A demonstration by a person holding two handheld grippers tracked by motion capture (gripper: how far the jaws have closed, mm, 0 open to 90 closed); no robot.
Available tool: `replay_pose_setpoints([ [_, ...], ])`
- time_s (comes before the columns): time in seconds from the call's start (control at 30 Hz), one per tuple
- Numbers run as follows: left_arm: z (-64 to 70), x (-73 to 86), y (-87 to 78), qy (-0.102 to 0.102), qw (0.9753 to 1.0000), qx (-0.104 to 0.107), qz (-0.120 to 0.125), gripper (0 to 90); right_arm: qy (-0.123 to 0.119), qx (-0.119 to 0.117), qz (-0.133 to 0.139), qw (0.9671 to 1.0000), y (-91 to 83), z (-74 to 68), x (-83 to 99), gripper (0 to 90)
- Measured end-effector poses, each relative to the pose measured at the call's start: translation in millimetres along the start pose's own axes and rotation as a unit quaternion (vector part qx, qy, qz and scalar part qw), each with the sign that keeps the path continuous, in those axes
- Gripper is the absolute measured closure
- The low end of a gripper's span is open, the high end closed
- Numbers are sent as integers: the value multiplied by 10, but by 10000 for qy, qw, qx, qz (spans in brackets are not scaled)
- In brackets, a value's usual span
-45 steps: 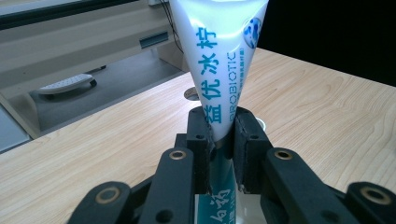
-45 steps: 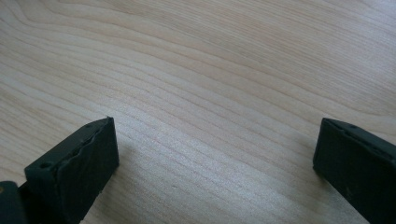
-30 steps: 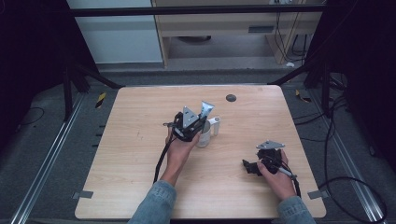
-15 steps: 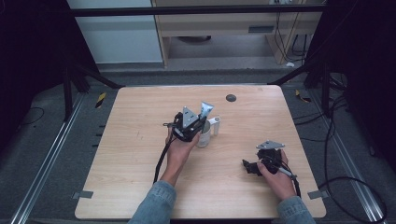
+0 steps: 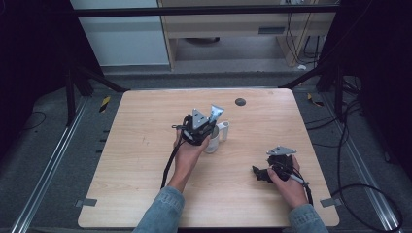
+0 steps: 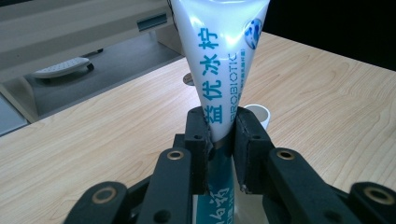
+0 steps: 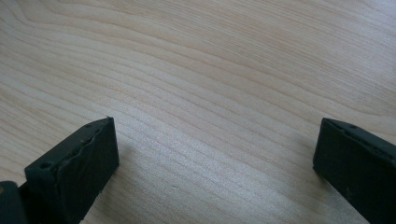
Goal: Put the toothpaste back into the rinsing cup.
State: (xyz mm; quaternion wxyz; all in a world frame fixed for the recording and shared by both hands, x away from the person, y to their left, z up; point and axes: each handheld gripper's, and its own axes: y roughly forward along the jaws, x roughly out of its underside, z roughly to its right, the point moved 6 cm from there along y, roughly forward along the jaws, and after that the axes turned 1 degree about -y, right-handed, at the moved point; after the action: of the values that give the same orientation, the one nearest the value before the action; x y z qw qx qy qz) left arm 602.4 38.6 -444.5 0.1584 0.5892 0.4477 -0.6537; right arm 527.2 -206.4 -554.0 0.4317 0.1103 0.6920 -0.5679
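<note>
pale wood-grain table (image 5: 145, 165). left gripper (image 6: 220, 126): black jaws clamped on glossy white tapering plastic tube with blue print (image 6: 224, 60), upright at table centre, above a white cylindrical cup (image 5: 212, 143). right gripper (image 7: 215, 154): jaws spread wide, nothing between, low over bare tabletop near right edge.

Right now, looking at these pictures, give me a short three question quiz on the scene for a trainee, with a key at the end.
1. True or false: the left gripper is clamped on the toothpaste tube.
2. The right gripper is: A) shut on a cup, B) open above bare table, C) gripping a cable.
3. Fill in: behind the tube in the left gripper view stands a small white ____.

Key
1. True; the jaws press on the tube from both sides.
2. B; jaws wide apart, nothing between them.
3. Cup, of which the rim shows.
</note>
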Motion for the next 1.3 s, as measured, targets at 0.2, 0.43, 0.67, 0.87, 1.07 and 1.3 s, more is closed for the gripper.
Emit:
replay_pose_setpoints([
  [0.2, 7, -62, 3, 23, 9999, -27, -100, 747, -8, 1, 5, 10000, 0, 1, -1, 4],
  [0.43, 10, -67, 2, -4, 9999, -22, -142, 747, -7, 1, 4, 10000, 0, 1, -1, 4],
  [0.67, 35, -56, 4, 63, 9997, 33, -237, 699, -6, 5, 2, 10000, 0, 1, -1, 4],
  [0.87, 38, -46, 8, 96, 9995, 40, -292, 686, -7, 2, 4, 10000, 0, 1, -1, 4],
  [1.07, 41, -55, 0, 162, 9995, -12, -283, 636, -6, 2, 4, 10000, 0, 1, -1, 4],
  [1.3, 56, -56, -5, 179, 9994, -1, -302, 572, -8, 2, 5, 10000, 0, 1, -1, 4],
])
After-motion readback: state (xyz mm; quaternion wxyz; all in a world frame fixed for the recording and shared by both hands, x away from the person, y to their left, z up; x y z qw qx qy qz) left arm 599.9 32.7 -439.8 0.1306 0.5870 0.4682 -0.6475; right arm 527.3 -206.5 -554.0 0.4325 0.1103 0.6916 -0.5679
